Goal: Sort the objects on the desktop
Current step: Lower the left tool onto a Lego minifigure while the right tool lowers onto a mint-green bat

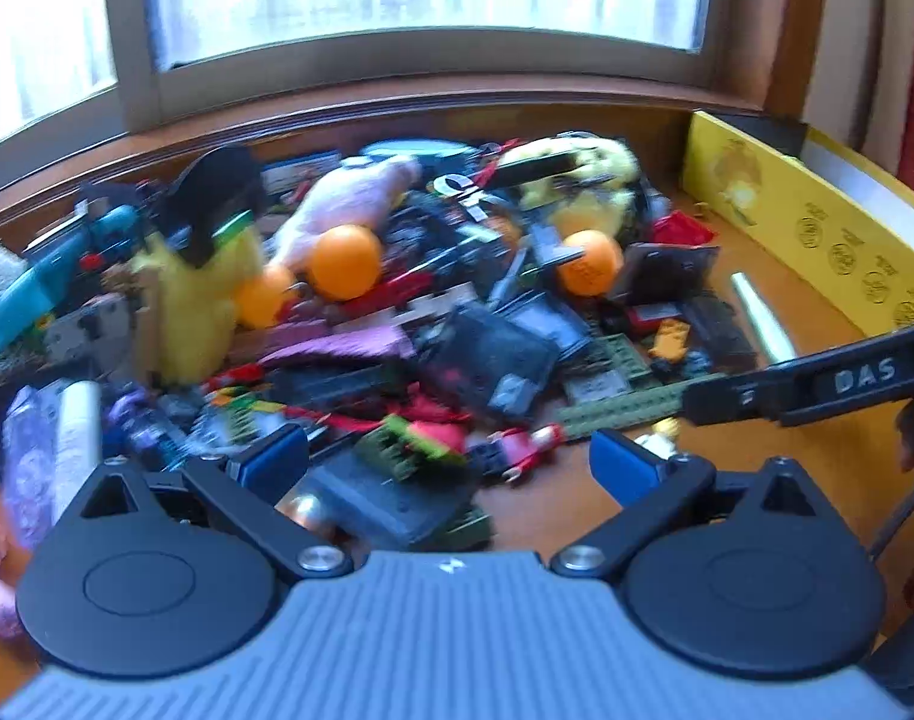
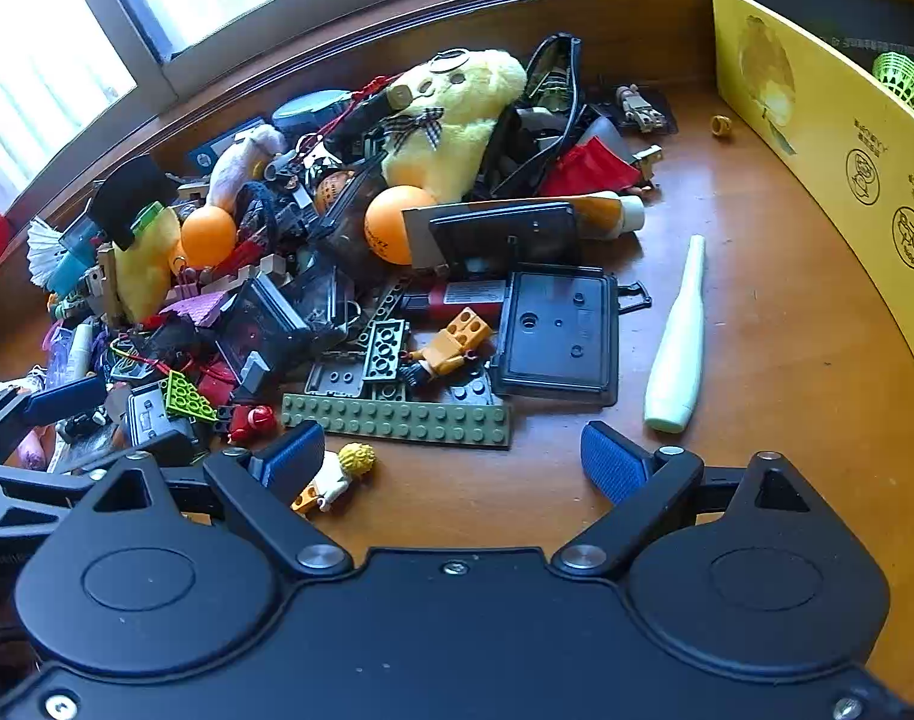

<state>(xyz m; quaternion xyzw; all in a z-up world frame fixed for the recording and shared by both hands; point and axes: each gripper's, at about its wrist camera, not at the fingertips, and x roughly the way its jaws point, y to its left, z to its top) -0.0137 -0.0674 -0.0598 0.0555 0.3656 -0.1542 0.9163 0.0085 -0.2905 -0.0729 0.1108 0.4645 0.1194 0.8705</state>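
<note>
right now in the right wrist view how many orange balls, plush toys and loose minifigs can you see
orange balls: 3, the third patterned and half hidden
plush toys: 3
minifigs: 3
total: 9

orange ball, yellow plush, olive brick plate

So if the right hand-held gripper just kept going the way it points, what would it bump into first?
Probably the long olive-green brick plate, which lies flat on the wooden desk just ahead of the open right hand-held gripper. The blond toy figure sits nearer but off beside one finger. Depth is hard to judge.
</note>
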